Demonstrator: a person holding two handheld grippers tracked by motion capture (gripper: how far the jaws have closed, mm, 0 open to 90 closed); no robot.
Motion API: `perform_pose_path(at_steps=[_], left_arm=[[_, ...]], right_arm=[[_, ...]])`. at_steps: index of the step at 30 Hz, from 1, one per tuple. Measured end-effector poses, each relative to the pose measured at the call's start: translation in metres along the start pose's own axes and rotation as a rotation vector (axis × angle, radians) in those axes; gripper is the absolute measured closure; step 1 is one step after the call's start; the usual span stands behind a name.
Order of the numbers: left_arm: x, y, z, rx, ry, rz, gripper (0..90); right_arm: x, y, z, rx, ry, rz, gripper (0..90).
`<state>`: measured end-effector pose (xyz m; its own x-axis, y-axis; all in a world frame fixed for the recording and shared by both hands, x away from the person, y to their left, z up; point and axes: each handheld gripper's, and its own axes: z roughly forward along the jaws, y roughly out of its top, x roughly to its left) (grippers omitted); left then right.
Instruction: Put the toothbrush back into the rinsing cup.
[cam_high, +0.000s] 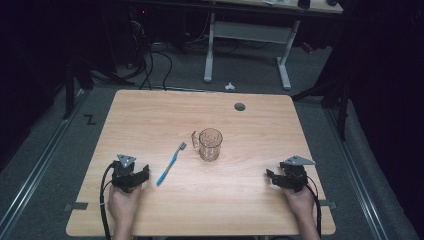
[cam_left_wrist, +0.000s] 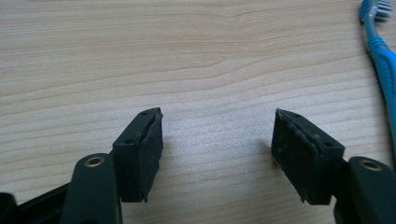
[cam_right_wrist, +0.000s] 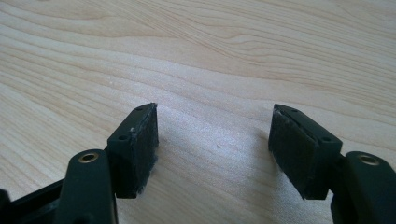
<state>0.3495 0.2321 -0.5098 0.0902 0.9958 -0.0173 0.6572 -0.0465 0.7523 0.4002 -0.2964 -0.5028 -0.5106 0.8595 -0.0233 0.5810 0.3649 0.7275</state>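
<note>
A blue toothbrush (cam_high: 171, 164) lies on the wooden table (cam_high: 150, 115), its grey bristled head toward a clear glass mug (cam_high: 209, 144) standing upright at the table's middle. My left gripper (cam_high: 132, 175) rests near the front left, just left of the toothbrush's handle end. In the left gripper view its jaws stand wide apart with bare wood between them (cam_left_wrist: 217, 140), and the toothbrush (cam_left_wrist: 382, 51) runs along the right edge. My right gripper (cam_high: 280, 179) sits at the front right, well clear of the mug. It is open too (cam_right_wrist: 212, 135), with nothing between its pads.
A round grey cable hole (cam_high: 240, 106) sits near the table's far right. Beyond the table stand a white desk frame (cam_high: 247, 32) and loose cables on the dark floor. Metal rails (cam_high: 30, 175) run along both sides of the table.
</note>
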Motion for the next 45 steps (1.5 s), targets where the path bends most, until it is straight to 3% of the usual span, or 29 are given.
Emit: perform_pose_path(at_steps=[39,45], left_arm=[[-0.0001,0.0001,0.0001,0.004,-0.013,0.002,30.0],[-0.0008,0.0000,-0.0028,0.020,-0.030,0.022,32.2]], right_arm=[[-0.0001,0.0001,0.0000,0.000,0.000,0.003,33.7],[-0.0001,0.0001,0.0000,0.000,-0.001,0.005,33.7]])
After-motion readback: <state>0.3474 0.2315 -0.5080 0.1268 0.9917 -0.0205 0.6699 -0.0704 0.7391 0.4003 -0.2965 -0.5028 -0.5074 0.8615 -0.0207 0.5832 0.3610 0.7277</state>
